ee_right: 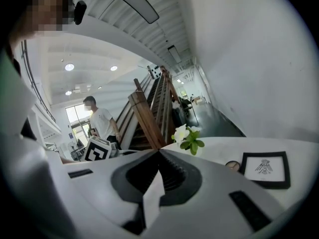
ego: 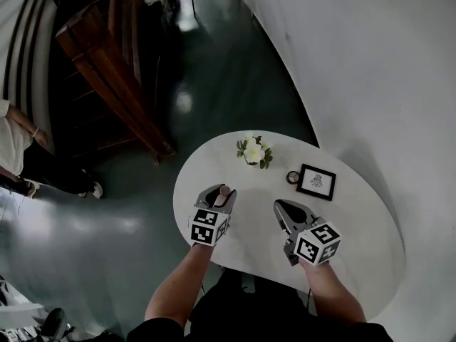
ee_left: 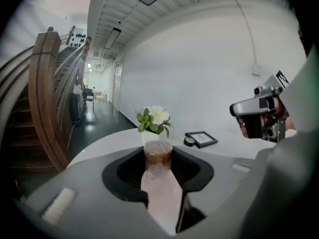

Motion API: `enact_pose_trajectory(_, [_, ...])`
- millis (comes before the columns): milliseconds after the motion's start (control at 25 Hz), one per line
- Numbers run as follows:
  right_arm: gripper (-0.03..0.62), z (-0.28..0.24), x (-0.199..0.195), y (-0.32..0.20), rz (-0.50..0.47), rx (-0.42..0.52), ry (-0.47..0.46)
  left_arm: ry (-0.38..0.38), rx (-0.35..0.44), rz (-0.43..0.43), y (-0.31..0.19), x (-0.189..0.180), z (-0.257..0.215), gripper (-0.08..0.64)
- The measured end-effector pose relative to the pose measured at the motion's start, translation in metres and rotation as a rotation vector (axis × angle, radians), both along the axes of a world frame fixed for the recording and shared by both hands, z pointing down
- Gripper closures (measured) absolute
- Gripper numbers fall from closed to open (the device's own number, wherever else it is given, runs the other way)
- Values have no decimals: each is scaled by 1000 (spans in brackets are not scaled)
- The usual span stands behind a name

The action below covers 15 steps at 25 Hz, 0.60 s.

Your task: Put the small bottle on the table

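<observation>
The small bottle (ego: 224,190), pale pink with a brownish cap, is held between the jaws of my left gripper (ego: 218,198), above the near left part of the white oval table (ego: 356,226). In the left gripper view the bottle (ee_left: 158,159) sticks out forward past the jaws, cap end leading, and they are closed against its sides. My right gripper (ego: 280,206) hovers over the table to the right of the left one. Its jaws are shut together with nothing between them, which the right gripper view (ee_right: 159,151) confirms.
A small pot of white flowers (ego: 253,152) stands at the table's far side. A black picture frame (ego: 316,182) and a small round object (ego: 293,177) lie right of it. A wooden staircase (ego: 107,55) rises beyond; a person (ego: 21,155) stands at left. A white wall runs along the right.
</observation>
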State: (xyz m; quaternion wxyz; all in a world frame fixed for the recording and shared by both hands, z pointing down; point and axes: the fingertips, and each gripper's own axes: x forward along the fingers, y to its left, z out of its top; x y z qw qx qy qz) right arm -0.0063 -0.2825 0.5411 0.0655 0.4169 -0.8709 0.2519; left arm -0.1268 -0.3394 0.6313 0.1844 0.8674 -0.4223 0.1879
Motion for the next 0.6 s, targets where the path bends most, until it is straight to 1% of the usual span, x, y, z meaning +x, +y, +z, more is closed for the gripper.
enact_pose_trajectory(280, [592, 5, 5, 0, 0, -9, -2, -48, -53, 49, 4, 17, 30, 410])
enact_pose_trajectory(600, [592, 7, 10, 2, -1, -19, 0, -74, -55, 71, 5, 24, 35, 408])
